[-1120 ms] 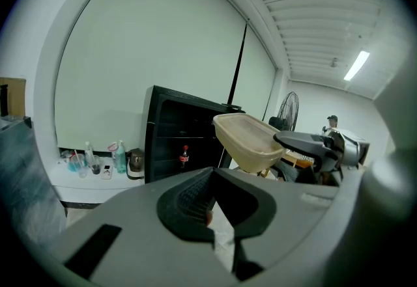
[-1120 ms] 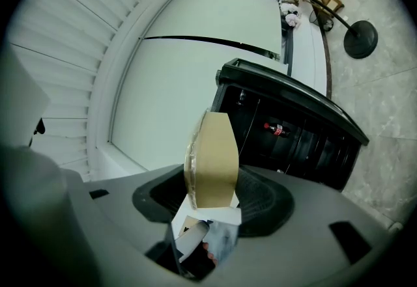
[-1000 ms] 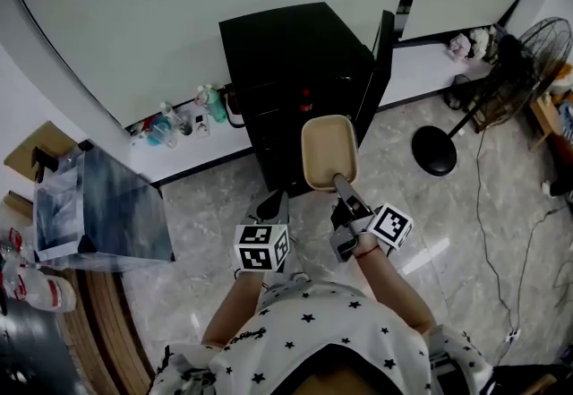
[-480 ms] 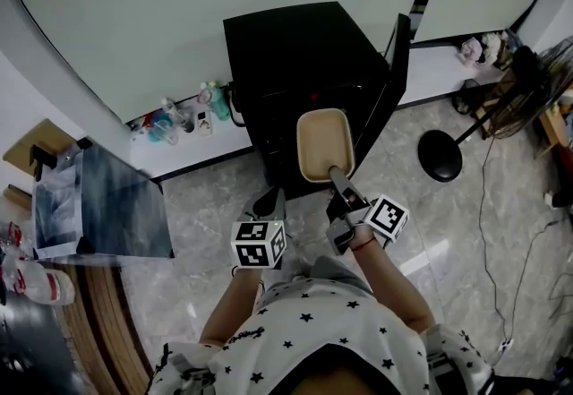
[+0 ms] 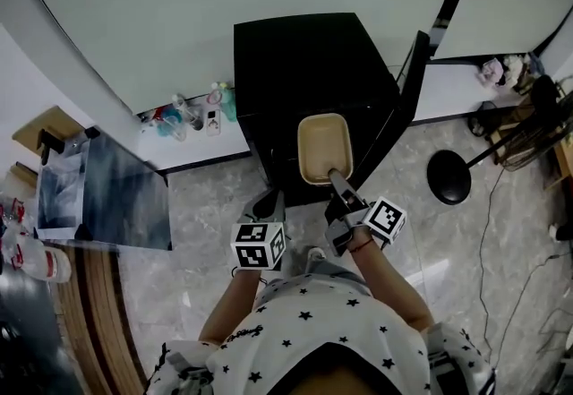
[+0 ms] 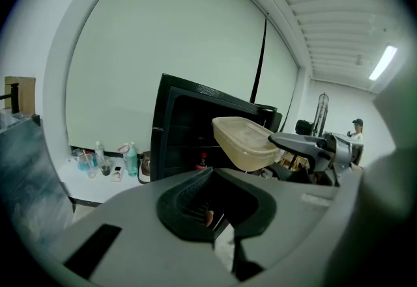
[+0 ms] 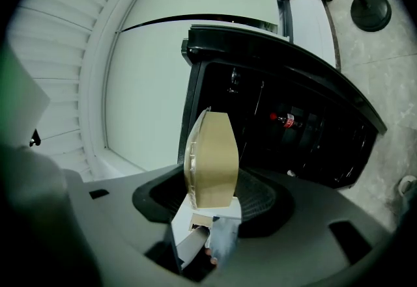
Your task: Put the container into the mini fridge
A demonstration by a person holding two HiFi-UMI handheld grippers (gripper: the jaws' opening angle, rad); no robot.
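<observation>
Beige plastic container [image 5: 324,148] is held up in the air right at the open front of the black mini fridge [image 5: 304,62], not inside yet. The right tongs [image 5: 337,178] are pinching it by its near short rim, so it sticks out toward the shelves. The fridge door [image 5: 408,84] stands open on the right. The left tongs [image 5: 271,203] sit lower and to the left, pressed together with nothing in them. A red-capped bottle [image 7: 287,120] sits on a shelf inside.
</observation>
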